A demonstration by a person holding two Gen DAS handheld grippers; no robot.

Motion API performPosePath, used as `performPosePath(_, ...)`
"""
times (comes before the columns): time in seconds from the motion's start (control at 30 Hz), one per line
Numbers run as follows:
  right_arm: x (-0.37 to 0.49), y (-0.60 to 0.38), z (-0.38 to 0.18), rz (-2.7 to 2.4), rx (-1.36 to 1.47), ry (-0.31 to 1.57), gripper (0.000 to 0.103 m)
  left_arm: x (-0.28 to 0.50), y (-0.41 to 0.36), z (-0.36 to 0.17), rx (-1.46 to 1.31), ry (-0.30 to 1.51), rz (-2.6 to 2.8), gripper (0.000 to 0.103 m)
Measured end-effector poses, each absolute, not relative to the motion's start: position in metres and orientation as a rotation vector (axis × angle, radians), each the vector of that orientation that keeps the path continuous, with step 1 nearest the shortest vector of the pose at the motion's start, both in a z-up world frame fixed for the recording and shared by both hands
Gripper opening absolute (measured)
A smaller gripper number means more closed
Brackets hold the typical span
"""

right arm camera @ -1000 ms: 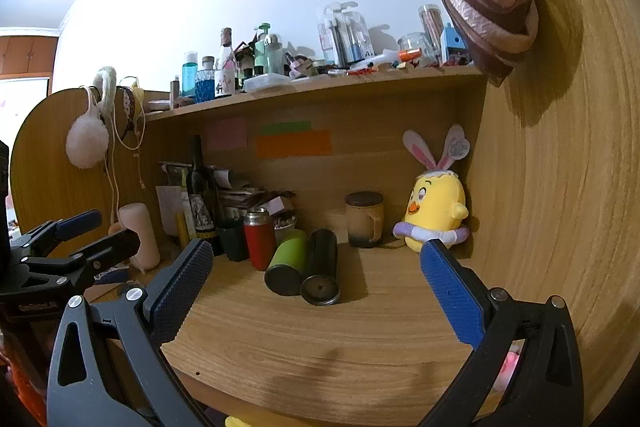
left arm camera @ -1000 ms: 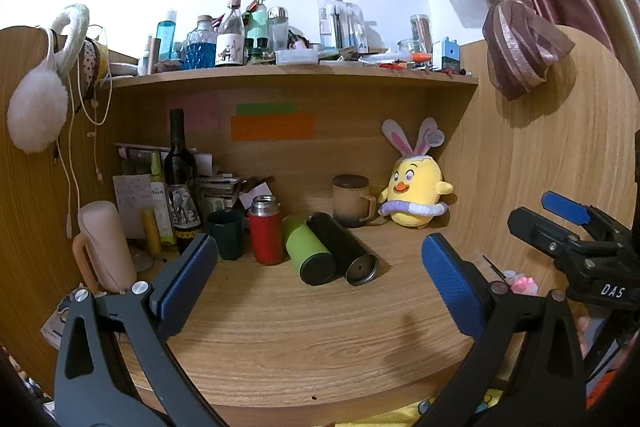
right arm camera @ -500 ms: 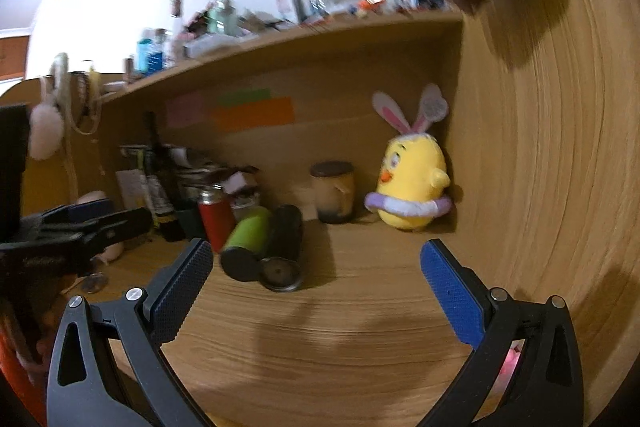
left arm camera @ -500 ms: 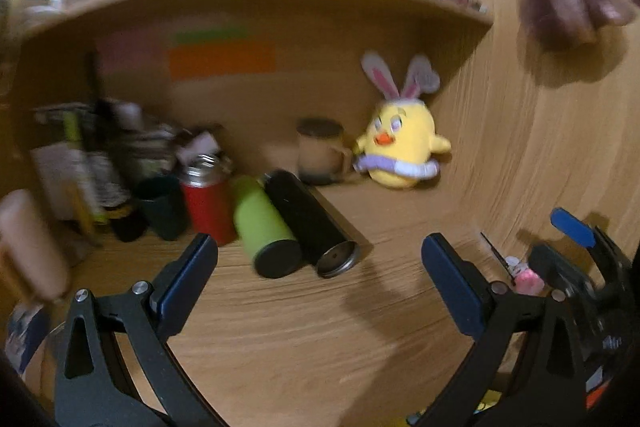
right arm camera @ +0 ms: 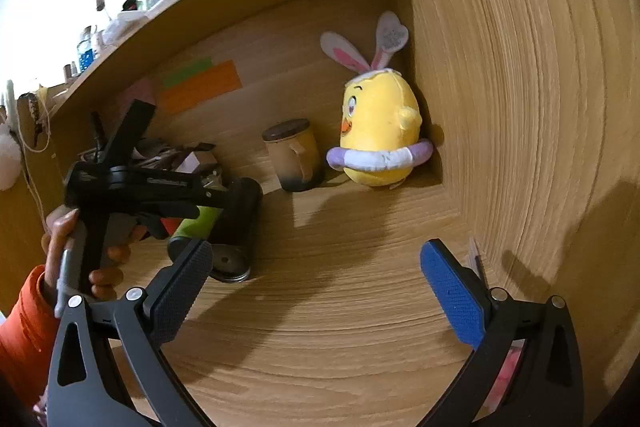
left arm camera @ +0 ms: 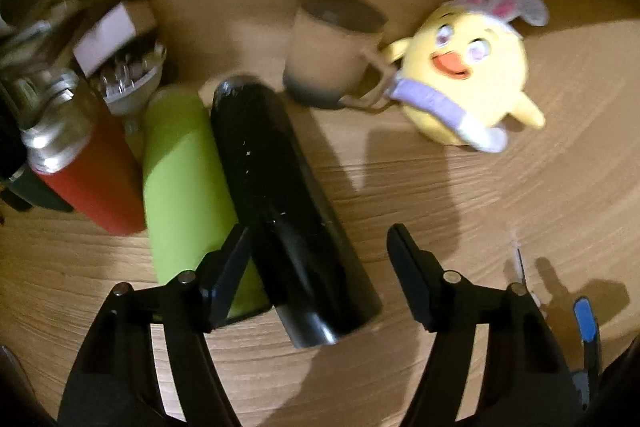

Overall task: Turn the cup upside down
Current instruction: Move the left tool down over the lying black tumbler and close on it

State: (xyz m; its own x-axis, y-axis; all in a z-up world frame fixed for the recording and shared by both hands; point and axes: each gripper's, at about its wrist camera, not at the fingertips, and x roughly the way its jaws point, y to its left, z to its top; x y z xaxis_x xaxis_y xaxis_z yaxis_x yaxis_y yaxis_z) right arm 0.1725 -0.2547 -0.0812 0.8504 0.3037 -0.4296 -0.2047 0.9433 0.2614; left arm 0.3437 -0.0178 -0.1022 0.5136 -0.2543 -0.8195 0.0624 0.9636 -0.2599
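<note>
At the far left of the left wrist view a red flask (left arm camera: pixel 84 163) with a silver cap stands on the wooden desk (left arm camera: pixel 460 195), and just to its right a lime-green bottle (left arm camera: pixel 184 187) lies on its side, touching a black tumbler (left arm camera: pixel 288 203) that also lies on its side with its open end toward the camera. The left gripper (left arm camera: pixel 316 263) hangs over that black tumbler with its jaws spread wide, one finger on the seam between the green and black bodies and the other out over bare desk; it holds nothing. Behind the tumbler, near the back wall, the cup (left arm camera: pixel 332 47), a tan mug with a dark rim and base, stands upright with its handle turned toward a yellow chick plush (left arm camera: pixel 464 75) with bunny ears just beside it. In the right wrist view, a hand (right arm camera: pixel 68 251) in an orange sleeve at the left grips the left gripper's handle above the lying bottles, the cup (right arm camera: pixel 294 155) stands upright further right at the back of the desk (right arm camera: pixel 340 307), and the plush (right arm camera: pixel 378 131) sits in the corner. The right gripper (right arm camera: pixel 316 287) is wide open and empty, low over bare desk, well apart from the cup.
</note>
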Motion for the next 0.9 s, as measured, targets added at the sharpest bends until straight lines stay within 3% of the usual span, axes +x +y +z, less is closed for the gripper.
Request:
performPosePath(0.57,0.193,-0.258,-0.099,0.291,0.269,0.530,0.103,0.388,-0.046,-0.130,-0.114,1.118,-0.056,0.071)
performPosePath(0.9,0.178,-0.261,-0.091,0.277,0.264,0.508,0.103,0.358,-0.057,-0.132,-0.096,1.110,-0.048,0.069)
